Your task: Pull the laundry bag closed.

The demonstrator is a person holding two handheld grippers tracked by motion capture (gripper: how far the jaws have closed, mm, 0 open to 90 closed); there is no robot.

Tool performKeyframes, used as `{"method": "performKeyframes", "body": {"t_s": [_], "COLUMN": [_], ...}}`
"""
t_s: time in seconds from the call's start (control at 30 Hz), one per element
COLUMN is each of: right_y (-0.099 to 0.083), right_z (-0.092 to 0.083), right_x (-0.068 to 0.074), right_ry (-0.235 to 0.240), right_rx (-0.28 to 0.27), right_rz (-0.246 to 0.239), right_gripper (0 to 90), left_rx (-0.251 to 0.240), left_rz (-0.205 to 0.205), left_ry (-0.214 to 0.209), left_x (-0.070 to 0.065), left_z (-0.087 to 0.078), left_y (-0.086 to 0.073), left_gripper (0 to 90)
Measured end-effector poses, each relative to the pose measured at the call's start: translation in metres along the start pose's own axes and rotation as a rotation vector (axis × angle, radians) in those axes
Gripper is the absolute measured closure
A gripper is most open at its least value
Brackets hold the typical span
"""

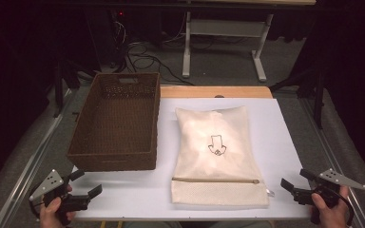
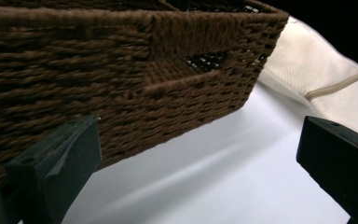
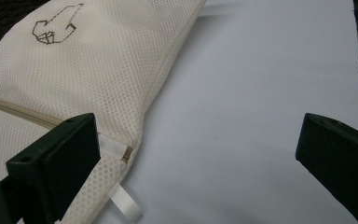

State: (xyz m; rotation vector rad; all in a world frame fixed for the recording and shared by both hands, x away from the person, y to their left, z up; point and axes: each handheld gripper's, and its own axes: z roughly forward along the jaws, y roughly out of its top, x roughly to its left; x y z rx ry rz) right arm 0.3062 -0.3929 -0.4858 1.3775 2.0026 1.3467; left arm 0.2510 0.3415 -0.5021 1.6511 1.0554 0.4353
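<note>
A cream mesh bag [image 1: 216,153] lies flat on the white table, its zipper [image 1: 216,180] running across the near end and a small dark drawing [image 1: 217,144] at its middle. Left of it stands a brown woven basket [image 1: 116,121]. My left gripper [image 1: 85,184] is held open at the near left corner, in front of the basket [image 2: 121,70], with nothing between its jaws. My right gripper [image 1: 295,179] is open at the near right, just right of the bag's zipper end [image 3: 127,153]; the bag [image 3: 88,70] fills the left of the right gripper view.
The white table surface [image 1: 285,137] has free room to the right of the bag and along the near edge. A wooden strip [image 1: 214,91] borders the far edge. Beyond stand a desk frame [image 1: 221,33] and cables [image 1: 142,57] on the floor.
</note>
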Motion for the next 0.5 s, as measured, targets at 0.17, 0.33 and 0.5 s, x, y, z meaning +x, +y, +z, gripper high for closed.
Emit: {"method": "performKeyframes", "body": {"t_s": [0.17,0.33,0.5], "right_y": [-0.005,-0.008,-0.008], "right_z": [-0.007,-0.011,-0.010], "right_x": [-0.009,-0.015,-0.014], "right_ry": [-0.013,-0.021,-0.017], "right_rx": [-0.010,0.000,0.022], "right_rz": [0.020,0.031,0.067], "right_gripper": [0.0,0.2,5.6], "left_rx": [0.010,0.010,-0.001], "left_rz": [0.016,0.020,0.005], "left_ry": [0.020,0.022,0.005], "left_x": [0.005,0.005,-0.003], "left_z": [-0.006,-0.007,-0.002], "left_y": [-0.003,-0.003,0.002], "left_gripper": [0.5,0.5,0.5]}}
